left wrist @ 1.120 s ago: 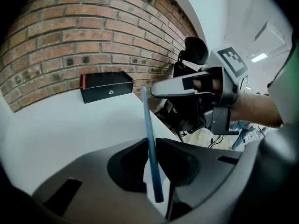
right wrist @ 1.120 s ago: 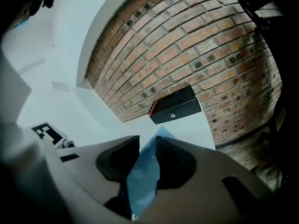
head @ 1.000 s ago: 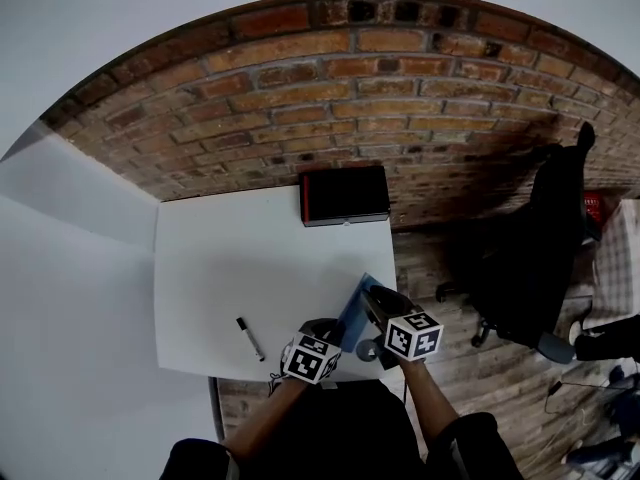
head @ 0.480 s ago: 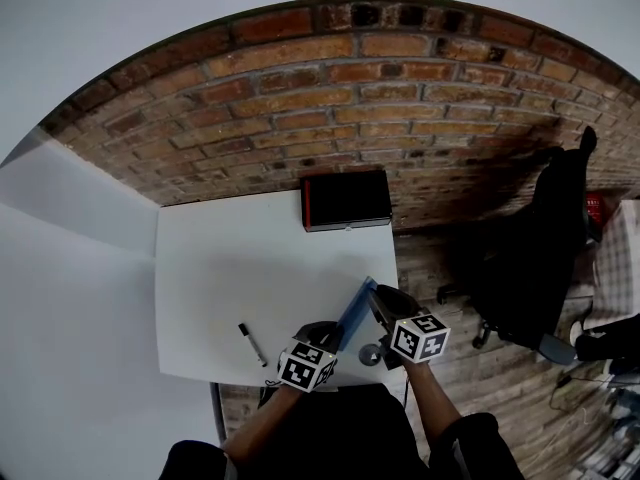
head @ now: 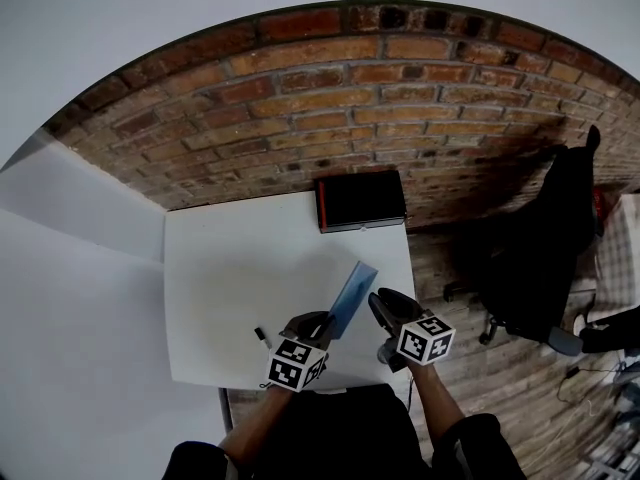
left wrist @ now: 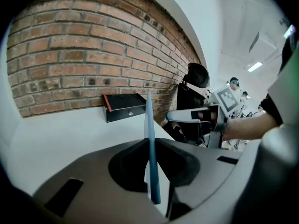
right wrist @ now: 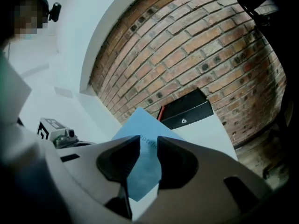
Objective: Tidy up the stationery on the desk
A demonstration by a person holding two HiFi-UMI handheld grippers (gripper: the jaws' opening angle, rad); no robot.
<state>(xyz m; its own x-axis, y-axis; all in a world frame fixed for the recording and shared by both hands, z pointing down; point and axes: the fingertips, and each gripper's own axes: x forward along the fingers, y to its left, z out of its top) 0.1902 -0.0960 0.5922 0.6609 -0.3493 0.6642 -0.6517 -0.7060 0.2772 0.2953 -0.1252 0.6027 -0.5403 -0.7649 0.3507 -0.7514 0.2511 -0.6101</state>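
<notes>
**Left hand-held gripper** (left wrist: 150, 144): jaws closed on the lower edge of a thin blue notebook (left wrist: 149, 115). The notebook stands edge-on between the pads and reaches up the frame toward a black box (left wrist: 122, 107).

**Right hand-held gripper** (right wrist: 148, 146): jaws part open and holding nothing. The notebook's cover shows through the gap, and the pads are not pressing on it.

**Location:** in the head view the notebook is in the lower right part of the white table (head: 230, 268), between the two grippers. A pen (head: 262, 337) lies just left of the left hand-held gripper, near the table's lower edge. The black box sits at the table's upper right corner, against the brick wall (head: 330, 98).

**Risks, as judged:**
- The notebook is pinched at one edge only, so it may swing or slide out of the pads if tilted quickly.
- The open right jaws are close alongside and could knock the cover loose.
- A low sweep of the left hand-held gripper could push the pen over the table edge.

**Markings:**
- The cover carries one printed word, partly hidden by the right jaws, which appears to be "Notebook".
- The box has a red side edge and a small round fitting, with no legible text.
</notes>
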